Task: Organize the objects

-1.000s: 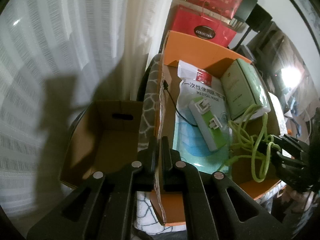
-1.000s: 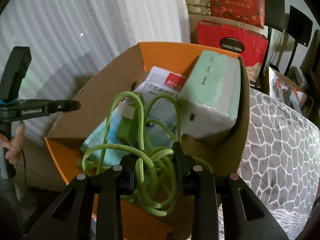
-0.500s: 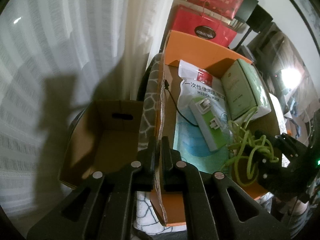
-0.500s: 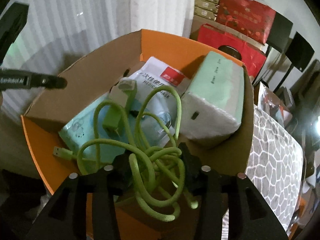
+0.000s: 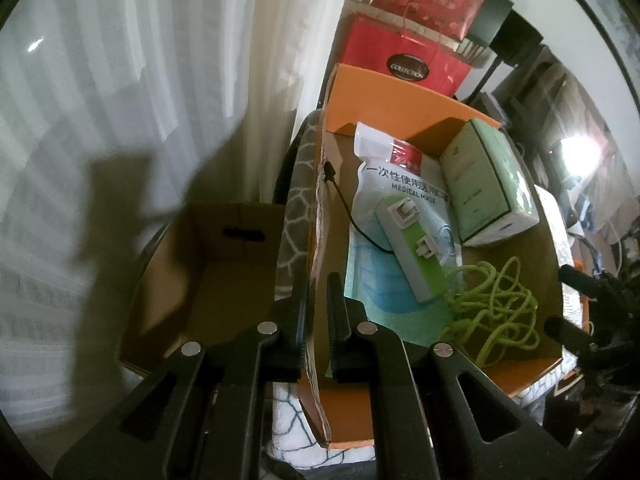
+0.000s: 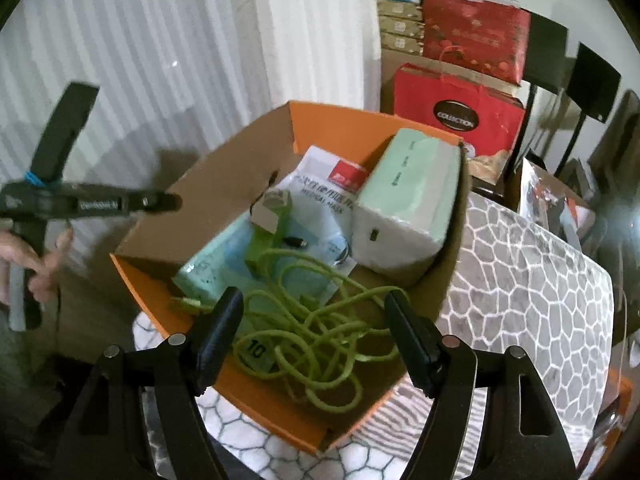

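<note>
An orange cardboard box (image 6: 168,300) holds a tangled green cord (image 6: 312,328), a green and grey power strip (image 5: 416,256), a medical mask pack (image 5: 400,184) and a pale green tissue pack (image 6: 412,196). My left gripper (image 5: 318,280) is shut on the box's left wall (image 5: 316,240). My right gripper (image 6: 314,300) is open and empty, just above the cord lying at the box's near end. The cord also shows in the left wrist view (image 5: 496,308), with the right gripper (image 5: 560,300) at the far right edge.
An empty brown cardboard box (image 5: 216,280) stands left of the orange box. White curtains (image 5: 140,80) hang behind. Red gift bags (image 6: 456,116) and stacked boxes stand at the back. A grey-white patterned cloth (image 6: 528,272) covers the surface under and right of the box.
My right gripper has opened and let go of the green cord, which now lies in the orange box, and has pulled back. My left gripper still holds the box wall.
</note>
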The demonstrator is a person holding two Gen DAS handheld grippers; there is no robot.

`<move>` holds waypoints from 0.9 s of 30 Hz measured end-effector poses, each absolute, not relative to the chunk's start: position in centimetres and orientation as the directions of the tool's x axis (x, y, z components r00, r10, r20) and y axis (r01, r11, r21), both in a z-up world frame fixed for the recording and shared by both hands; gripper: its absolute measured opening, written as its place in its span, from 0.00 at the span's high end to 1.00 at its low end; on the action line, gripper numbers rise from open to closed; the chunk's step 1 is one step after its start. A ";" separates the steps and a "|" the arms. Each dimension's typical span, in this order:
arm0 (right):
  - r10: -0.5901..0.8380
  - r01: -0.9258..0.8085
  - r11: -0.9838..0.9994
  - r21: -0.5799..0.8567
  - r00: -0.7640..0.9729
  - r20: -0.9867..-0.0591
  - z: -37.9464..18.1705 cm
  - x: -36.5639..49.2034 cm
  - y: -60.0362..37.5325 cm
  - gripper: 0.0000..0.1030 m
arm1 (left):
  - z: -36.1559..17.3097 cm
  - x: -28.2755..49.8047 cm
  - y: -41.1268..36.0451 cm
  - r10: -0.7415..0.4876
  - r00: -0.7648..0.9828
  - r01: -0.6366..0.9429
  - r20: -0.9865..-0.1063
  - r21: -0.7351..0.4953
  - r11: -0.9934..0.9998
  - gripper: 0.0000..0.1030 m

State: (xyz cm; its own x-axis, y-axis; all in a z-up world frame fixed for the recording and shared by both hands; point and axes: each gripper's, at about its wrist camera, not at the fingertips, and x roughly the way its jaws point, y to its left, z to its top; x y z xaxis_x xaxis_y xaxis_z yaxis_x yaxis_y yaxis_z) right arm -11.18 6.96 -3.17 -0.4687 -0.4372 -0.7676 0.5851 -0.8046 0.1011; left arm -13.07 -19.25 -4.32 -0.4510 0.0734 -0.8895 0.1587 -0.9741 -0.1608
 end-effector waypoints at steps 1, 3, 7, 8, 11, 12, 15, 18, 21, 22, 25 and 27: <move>-0.439 0.580 -0.808 0.103 -0.474 -0.763 -3.0 -11.0 7.2 0.26 | -4.3 -13.0 -19.2 0.073 -0.452 0.159 -0.889 -0.161 -0.974 0.91; -0.442 0.567 -0.816 0.112 -0.488 -0.753 -2.6 -10.9 7.8 0.23 | -4.1 -12.9 -19.2 0.077 -0.458 0.156 -0.885 -0.165 -0.974 0.88; -0.443 0.533 -0.836 0.134 -0.511 -0.737 -2.0 -10.9 9.3 0.21 | -3.5 -12.4 -18.7 0.056 -0.477 0.149 -0.877 -0.143 -0.979 0.81; -0.439 0.520 -0.843 0.135 -0.522 -0.732 -1.9 -10.8 9.8 0.19 | -3.2 -12.2 -18.5 0.048 -0.484 0.145 -0.874 -0.135 -0.980 0.79; -0.420 0.487 -0.863 0.132 -0.551 -0.721 -1.5 -10.6 11.1 0.13 | -2.4 -11.7 -17.9 0.031 -0.510 0.136 -0.860 -0.115 -0.984 0.68; -0.417 0.479 -0.868 0.132 -0.557 -0.718 -1.4 -10.6 11.4 0.10 | -2.1 -11.5 -17.6 0.025 -0.521 0.133 -0.853 -0.109 -0.985 0.62; -0.407 0.456 -0.880 0.135 -0.576 -0.709 -1.1 -10.2 12.6 0.01 | -1.1 -10.8 -17.1 0.010 -0.551 0.127 -0.834 -0.096 -0.987 0.49; -0.390 0.441 -0.889 0.125 -0.587 -0.709 -0.9 -9.8 13.4 0.01 | -0.1 -10.1 -16.0 0.024 -0.584 0.102 -0.811 -0.102 -0.990 0.33; -0.382 0.422 -0.897 0.129 -0.596 -0.706 -0.8 -9.2 14.2 0.01 | 0.9 -9.3 -14.8 0.050 -0.621 0.071 -0.782 -0.120 -0.990 0.19; -0.376 0.417 -0.900 0.126 -0.599 -0.706 -0.7 -9.0 14.5 0.01 | 1.2 -9.1 -14.4 0.053 -0.629 0.063 -0.775 -0.119 -0.991 0.18; -0.360 0.400 -0.909 0.115 -0.616 -0.701 -0.4 -8.2 15.4 0.01 | 2.2 -8.3 -13.0 0.052 -0.656 0.041 -0.753 -0.105 -0.994 0.09; -0.351 0.388 -0.915 0.111 -0.628 -0.694 0.0 -7.7 15.9 0.01 | 2.8 -7.9 -12.2 0.051 -0.672 0.035 -0.739 -0.101 -0.994 0.04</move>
